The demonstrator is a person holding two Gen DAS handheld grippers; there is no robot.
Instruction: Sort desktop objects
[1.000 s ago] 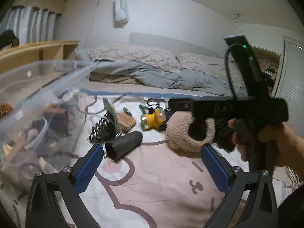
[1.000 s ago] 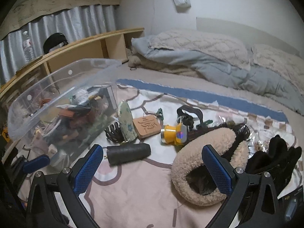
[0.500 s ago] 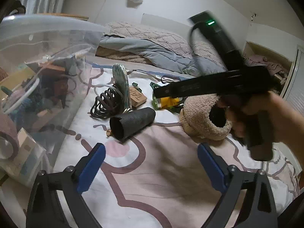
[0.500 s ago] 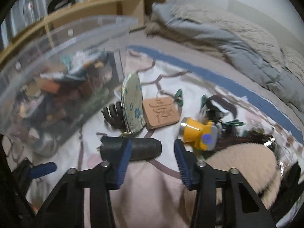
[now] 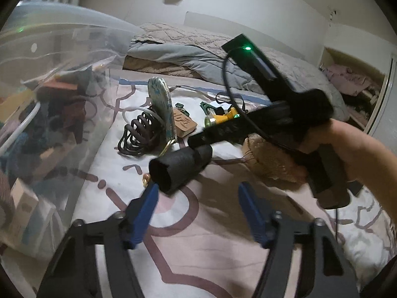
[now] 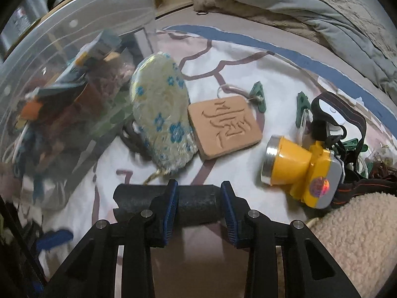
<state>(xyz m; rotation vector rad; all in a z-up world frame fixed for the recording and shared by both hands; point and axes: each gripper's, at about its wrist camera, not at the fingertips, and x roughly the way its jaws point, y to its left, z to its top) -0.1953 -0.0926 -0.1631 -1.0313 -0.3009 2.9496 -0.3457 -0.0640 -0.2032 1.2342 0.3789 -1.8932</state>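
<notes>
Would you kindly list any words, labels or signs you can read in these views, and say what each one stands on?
One large carved Chinese character, seemingly "顺" but not certain, stands on the tan square tag.
The round sticker on the yellow headlamp is too blurred to read.
Any print on the items inside the clear plastic bin is too blurred to read.
Nothing else bears readable text.

The right gripper (image 6: 199, 206) is pointing steeply downward, its jaws closing around a black tube (image 6: 196, 204); the blue pads seem to be touching it. The left gripper (image 5: 198, 207) is angling downward, jaws closing on nothing.
</notes>
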